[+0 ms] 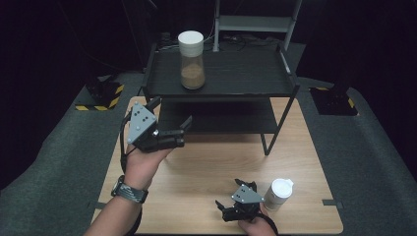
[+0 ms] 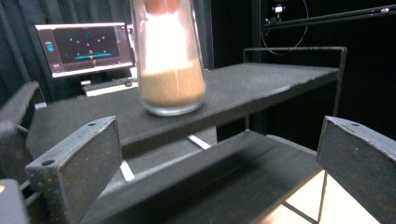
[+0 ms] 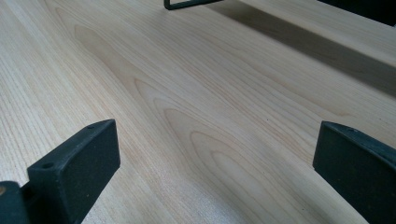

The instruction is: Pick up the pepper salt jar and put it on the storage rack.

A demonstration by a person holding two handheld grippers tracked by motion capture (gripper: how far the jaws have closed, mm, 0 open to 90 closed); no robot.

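Two grippers, both with jaws spread and empty: left gripper sat center-left of the high view, right gripper low near the bottom edge. Jar stood upright on the shelf, top center. It lay just up-right of the left gripper, the nearer one.

Each hand carries a black gripper topped by a grey three-cornered plate dotted with small screws: the left gripper and the right gripper. Seen close in the gripper views, the fingers are flat, matt black blocks with squared ends and a small round hole near the upper edge. The left wrist wears a watch on a dark woven band, and a thin black cable loops down from the left gripper.
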